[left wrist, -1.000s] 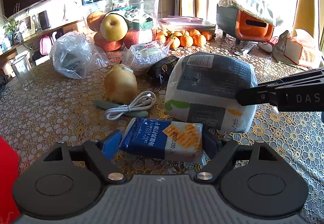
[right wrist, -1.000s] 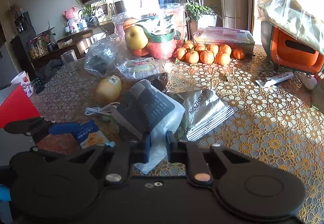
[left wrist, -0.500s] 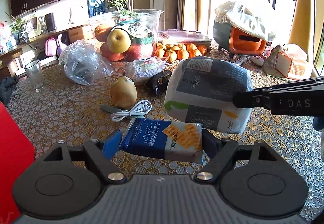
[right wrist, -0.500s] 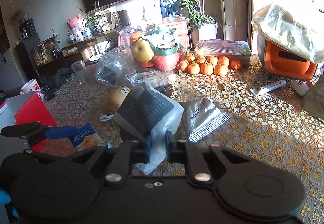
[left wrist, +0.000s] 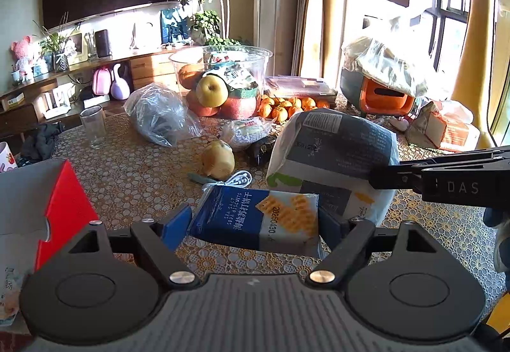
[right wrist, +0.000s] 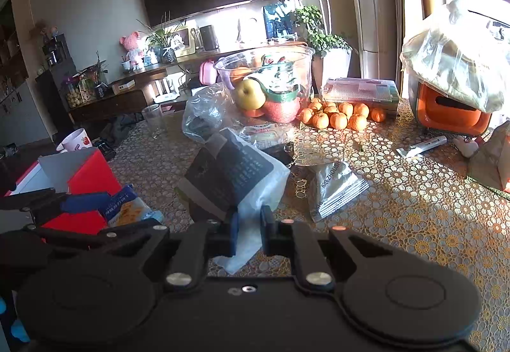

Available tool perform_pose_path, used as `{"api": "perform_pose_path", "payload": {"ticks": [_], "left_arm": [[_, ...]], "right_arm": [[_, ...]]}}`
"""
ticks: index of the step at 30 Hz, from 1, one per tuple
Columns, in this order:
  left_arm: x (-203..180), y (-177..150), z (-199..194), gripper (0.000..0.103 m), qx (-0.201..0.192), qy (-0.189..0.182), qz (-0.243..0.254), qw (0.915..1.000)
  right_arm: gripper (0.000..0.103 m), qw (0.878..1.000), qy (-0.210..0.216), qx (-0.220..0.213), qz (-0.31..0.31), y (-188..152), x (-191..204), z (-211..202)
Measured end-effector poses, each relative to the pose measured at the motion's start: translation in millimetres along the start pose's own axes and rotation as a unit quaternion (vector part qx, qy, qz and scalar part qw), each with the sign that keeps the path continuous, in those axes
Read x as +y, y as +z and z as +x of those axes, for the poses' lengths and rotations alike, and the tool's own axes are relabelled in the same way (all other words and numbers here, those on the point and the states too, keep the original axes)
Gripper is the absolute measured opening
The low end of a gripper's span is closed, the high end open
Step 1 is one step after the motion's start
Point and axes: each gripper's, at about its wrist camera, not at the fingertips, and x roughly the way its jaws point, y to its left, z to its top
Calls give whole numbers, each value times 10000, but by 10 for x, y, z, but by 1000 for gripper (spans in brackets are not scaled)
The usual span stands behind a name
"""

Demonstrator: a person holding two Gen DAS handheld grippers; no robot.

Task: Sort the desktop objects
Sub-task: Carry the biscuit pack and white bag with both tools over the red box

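Left gripper (left wrist: 255,221) clamped across a blue soda-cracker packet (left wrist: 258,218), held clear above the lace tablecloth (left wrist: 134,173), beside an open red box (left wrist: 63,208)

Right gripper (right wrist: 248,229) pinched tight on the white edge of a grey-and-white pouch (right wrist: 236,176), lifted off the table

Pear (left wrist: 218,157), white cable (left wrist: 236,180) and silver packet (right wrist: 334,189) lying on the cloth

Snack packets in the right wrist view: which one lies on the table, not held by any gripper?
The silver foil packet. It lies flat on the lace tablecloth, while the biscuit packet and the grey-white bag are each held.
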Motion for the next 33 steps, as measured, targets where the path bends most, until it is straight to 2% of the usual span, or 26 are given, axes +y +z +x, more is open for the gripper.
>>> {"api": "perform_pose_path", "payload": {"ticks": [10,15,22,33], "left_arm": [[179,14,-632,83,-241,266,-267,9990],[345,46,-927,83,-285,645,-380,9968],[698,34,-1266,83,-436,1045,-670,9913],[1248,27,-1615,83,-685,1442,-985,9822]], "right_arm": [[14,9993,268,-200,-172,85,393,-383],[14,9977,506,-292,-341,140,693,-490],[14,9946,794,-255,-623,190,1142,-496],[14,9891,1084,-242,-963,306,1755,-375]]}}
